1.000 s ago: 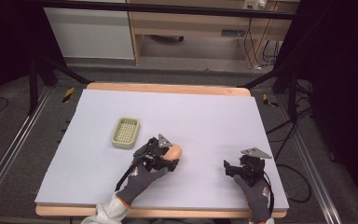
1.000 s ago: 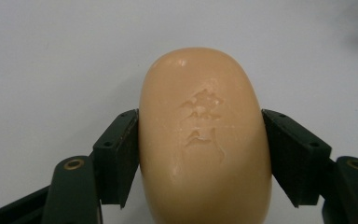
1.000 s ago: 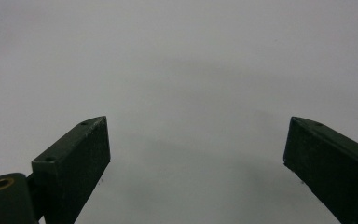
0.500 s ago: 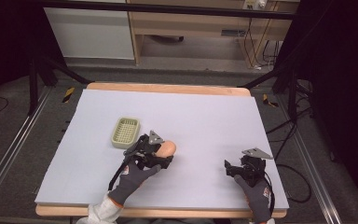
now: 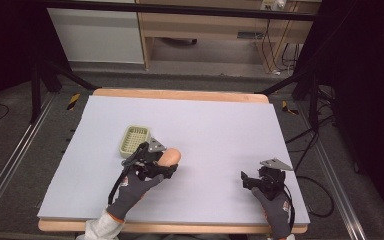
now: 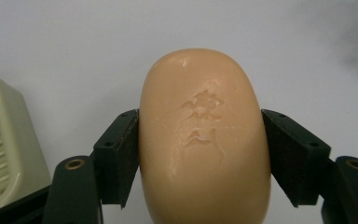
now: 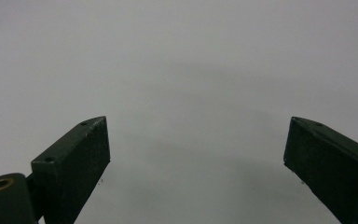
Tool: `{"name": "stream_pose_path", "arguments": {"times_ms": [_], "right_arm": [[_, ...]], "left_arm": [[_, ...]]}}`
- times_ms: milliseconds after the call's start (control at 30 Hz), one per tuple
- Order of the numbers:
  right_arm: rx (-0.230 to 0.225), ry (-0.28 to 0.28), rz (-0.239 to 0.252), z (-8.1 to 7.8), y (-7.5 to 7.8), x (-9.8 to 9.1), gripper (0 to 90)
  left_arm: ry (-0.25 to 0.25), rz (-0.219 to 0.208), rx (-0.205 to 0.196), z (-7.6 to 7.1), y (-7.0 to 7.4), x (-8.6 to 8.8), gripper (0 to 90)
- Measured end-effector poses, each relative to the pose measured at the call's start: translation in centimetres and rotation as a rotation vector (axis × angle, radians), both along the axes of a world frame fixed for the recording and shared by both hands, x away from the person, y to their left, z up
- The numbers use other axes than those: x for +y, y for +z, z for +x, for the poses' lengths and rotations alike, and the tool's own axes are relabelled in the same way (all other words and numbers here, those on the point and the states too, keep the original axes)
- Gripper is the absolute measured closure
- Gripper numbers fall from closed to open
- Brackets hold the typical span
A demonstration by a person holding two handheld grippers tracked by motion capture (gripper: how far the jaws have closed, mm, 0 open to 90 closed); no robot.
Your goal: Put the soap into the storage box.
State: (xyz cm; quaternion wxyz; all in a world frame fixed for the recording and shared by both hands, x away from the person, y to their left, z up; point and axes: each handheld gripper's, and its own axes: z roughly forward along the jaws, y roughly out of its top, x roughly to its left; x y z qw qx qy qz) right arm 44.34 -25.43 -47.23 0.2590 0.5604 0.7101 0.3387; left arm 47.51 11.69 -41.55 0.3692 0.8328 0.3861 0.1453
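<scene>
Peach-coloured soap bar [image 6: 204, 140] is squeezed between the jaws of the left gripper [image 5: 166, 161], one black pad pressed on each side, with a little stamped design facing up. It sits just beside the pale green slatted soap dish [image 5: 133, 140] on the grey table mat [image 5: 215, 125]. Right gripper [image 5: 252, 180] rests over near the mat's right edge, jaws spread wide with nothing between them, well apart from the soap.
</scene>
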Motion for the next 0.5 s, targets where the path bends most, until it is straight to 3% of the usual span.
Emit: {"name": "stream_pose_path", "arguments": {"times_ms": [500], "right_arm": [[0.001,0.0,-0.001,0.0,0.0,0.0,7.3]], "left_arm": [[0.057,-0.024,-0.011,0.6,0.9,2.3,31.2]]}}
